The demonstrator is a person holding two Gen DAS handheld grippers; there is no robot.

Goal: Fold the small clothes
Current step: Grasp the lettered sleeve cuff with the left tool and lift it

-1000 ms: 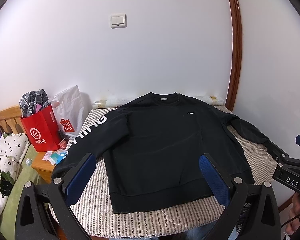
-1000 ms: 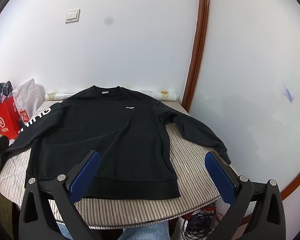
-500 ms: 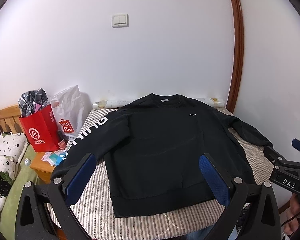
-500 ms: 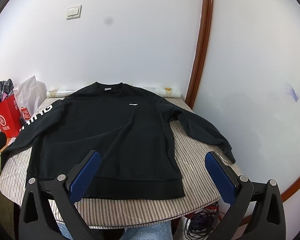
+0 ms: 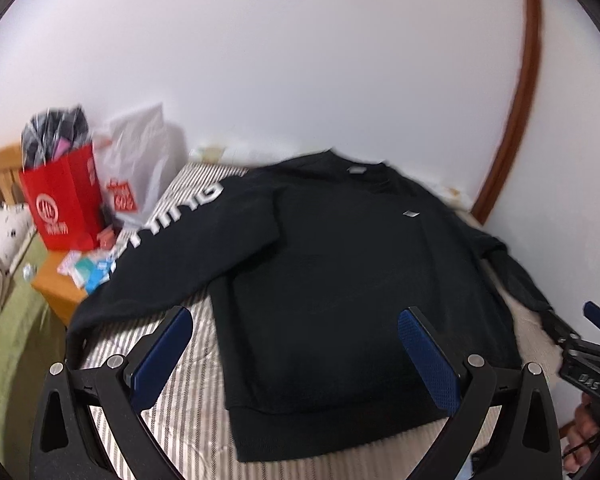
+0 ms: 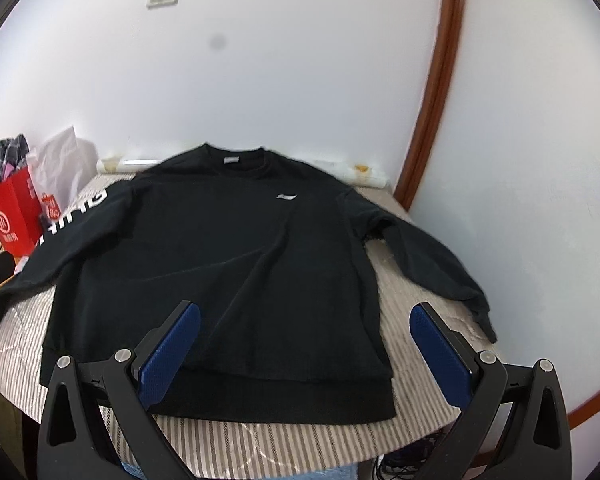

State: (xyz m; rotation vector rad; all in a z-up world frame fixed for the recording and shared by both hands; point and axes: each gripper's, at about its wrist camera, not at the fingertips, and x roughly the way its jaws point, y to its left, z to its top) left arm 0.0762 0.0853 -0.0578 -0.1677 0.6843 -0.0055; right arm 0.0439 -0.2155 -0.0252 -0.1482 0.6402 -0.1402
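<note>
Both tongs nearer sweatshirt (image 6: pixel 220 280) | left tongs (image 5: pixel 296 356) spread | right tongs (image 6: pixel 306 348) spread, empty

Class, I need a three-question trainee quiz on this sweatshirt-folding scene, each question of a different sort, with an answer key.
1. True or false: the left gripper is shut on the black sweatshirt.
2. Multiple choice: the white lettering runs along A) the hem, B) the sleeve nearest the red bag, C) the collar.
3. Fill in: the sweatshirt lies flat on a ______ cover.

Key
1. False. Both the left gripper and the right gripper are open, holding nothing.
2. B.
3. Striped.
</note>
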